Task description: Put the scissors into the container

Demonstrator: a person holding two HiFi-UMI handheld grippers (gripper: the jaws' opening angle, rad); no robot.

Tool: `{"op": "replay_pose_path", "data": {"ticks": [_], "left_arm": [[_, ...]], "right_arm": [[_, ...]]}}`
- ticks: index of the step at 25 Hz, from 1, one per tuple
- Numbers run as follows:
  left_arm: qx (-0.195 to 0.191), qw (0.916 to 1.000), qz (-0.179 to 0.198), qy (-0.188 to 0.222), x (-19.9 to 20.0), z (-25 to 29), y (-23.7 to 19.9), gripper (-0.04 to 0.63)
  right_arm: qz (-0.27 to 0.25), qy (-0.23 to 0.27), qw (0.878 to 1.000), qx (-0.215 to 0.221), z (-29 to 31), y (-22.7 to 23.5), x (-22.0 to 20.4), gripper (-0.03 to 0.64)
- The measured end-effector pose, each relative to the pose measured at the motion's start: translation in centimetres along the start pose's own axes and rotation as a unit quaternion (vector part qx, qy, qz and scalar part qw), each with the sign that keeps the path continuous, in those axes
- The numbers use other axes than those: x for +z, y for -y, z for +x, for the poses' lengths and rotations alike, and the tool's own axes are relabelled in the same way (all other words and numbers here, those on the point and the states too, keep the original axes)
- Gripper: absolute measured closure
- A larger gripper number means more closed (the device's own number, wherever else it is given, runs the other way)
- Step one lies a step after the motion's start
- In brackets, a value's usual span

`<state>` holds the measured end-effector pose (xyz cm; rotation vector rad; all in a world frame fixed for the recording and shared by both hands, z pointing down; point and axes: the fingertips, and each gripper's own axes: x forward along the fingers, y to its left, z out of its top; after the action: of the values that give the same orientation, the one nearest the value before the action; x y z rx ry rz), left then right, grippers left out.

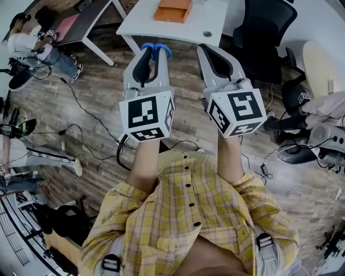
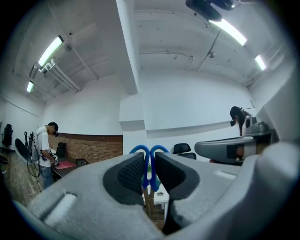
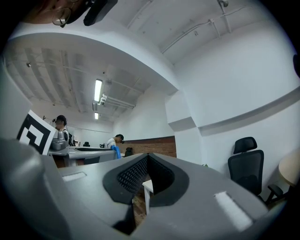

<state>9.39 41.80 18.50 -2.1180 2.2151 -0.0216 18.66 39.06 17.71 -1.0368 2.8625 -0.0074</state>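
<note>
There are two hand-held grippers, each with a marker cube at its near end, held side by side in front of a person in a yellow checked shirt [image 1: 188,215]. The left hand-held gripper [image 1: 153,54] [image 2: 149,159] is clamped on the one pair of blue-handled scissors [image 1: 163,50] [image 2: 153,182]. Its pads sit a narrow gap apart with the handles pinched between them, and the two blue loops stick out past the jaw tips; the blades are hidden behind the jaws. The right hand-held gripper [image 1: 207,54] [image 3: 146,161] has its pads brought together at the tips and carries nothing. Just beyond both grippers stands one white counter [image 1: 215,16]. On its far part lies a single flat orange rectangular container [image 1: 173,9], well apart from the scissors, and a small round dark thing [image 1: 207,34] sits nearer the counter's edge. One black office chair [image 1: 267,29] stands to the right of the counter. Black cables [image 1: 81,108] trail over the wooden floor [image 1: 108,91] on the left. Two other people are there, one far left [image 1: 38,48] and one at the left edge [image 1: 21,156].
</note>
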Motion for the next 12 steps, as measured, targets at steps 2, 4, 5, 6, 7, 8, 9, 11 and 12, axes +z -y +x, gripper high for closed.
{"op": "replay_pose_path", "data": {"ticks": [2, 4, 5, 6, 7, 8, 9, 11, 12], "left_arm": [[0.010, 0.9999, 0.004, 0.001, 0.0, 0.0, 1.0, 0.514], [0.014, 0.9999, 0.009, -0.002, 0.0, 0.4, 1.8, 0.514], [0.015, 0.9998, 0.009, -0.003, -0.1, 0.7, 2.0, 0.514], [0.016, 0.9998, 0.007, -0.002, -0.1, 1.0, 2.1, 0.514], [0.017, 0.9998, 0.005, -0.002, -0.3, 1.4, 2.2, 0.514], [0.018, 0.9998, 0.004, -0.001, -0.4, 1.9, 2.1, 0.514], [0.018, 0.9998, 0.003, -0.002, -0.7, 2.5, 1.9, 0.514], [0.017, 0.9998, -0.001, -0.007, -1.4, 3.9, 1.2, 0.514], [0.015, 0.9998, -0.003, -0.008, -1.8, 4.7, 0.7, 0.514]], "right_arm": [[0.002, 0.000, 1.000, -0.002, -0.4, 1.1, 0.0, 0.611], [0.001, -0.007, 1.000, -0.004, -0.1, 2.0, -0.5, 0.611], [0.004, -0.010, 1.000, -0.003, 0.0, 2.3, -0.8, 0.611], [0.007, -0.011, 1.000, -0.002, 0.2, 2.7, -1.1, 0.611], [0.010, -0.009, 1.000, -0.003, 0.4, 3.0, -1.2, 0.611], [0.011, -0.007, 1.000, -0.005, 0.8, 3.4, -1.2, 0.611], [0.011, -0.006, 1.000, -0.005, 1.4, 3.6, -1.3, 0.611], [0.010, -0.009, 1.000, -0.003, 2.8, 3.9, -1.6, 0.611], [0.009, -0.012, 1.000, -0.003, 3.5, 4.0, -1.9, 0.611]]}}
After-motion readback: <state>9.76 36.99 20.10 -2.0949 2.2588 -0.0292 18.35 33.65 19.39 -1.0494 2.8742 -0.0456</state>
